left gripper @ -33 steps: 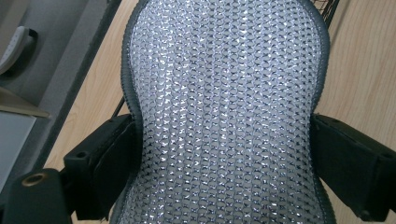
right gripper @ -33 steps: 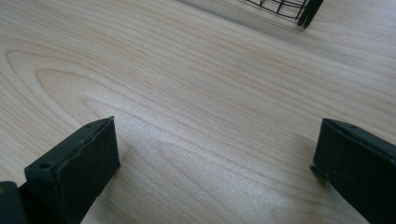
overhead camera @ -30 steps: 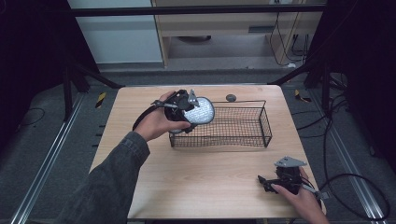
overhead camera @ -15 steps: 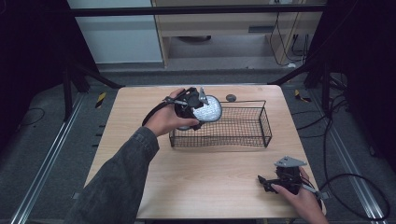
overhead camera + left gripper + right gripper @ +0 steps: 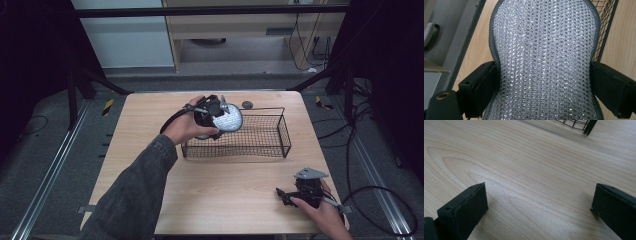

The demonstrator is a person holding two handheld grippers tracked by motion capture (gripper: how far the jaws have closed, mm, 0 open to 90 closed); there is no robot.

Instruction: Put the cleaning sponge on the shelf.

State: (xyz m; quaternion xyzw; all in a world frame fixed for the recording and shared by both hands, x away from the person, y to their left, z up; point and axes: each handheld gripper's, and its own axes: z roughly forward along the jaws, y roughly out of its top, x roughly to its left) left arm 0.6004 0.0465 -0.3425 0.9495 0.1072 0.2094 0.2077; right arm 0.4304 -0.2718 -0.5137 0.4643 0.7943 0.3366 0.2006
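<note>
Over the left end of the wire basket (image 5: 260,137), the left tool (image 5: 216,113) holds a silvery, scale-textured pad (image 5: 227,118) clear of the desk (image 5: 150,125), its jaws clamped on the pad's two edges. In the left gripper view the pad (image 5: 544,57) looks like a fabric piece with a grey stitched border, narrowing to a waist just where the jaws press in from either side.

Judging by that, it is probably light and soft, somewhat stiffened by the border. It would likely flex or fold if squeezed hard across its width. The glittery face may be a little slippery against the tool's pads, so the border and the narrow waist seem the best places to grip, as now. It does not look fragile, and a short drop into the basket should do it no harm. The open mesh could snag the border, so a clear release above the basket floor seems wiser than dragging it over the rim.

At the near right corner of the desk the right tool (image 5: 299,192) rests low, its jaws wide apart with nothing between them, as the right gripper view shows.

A small dark round thing (image 5: 246,104) lies on the desk just behind the basket.
</note>
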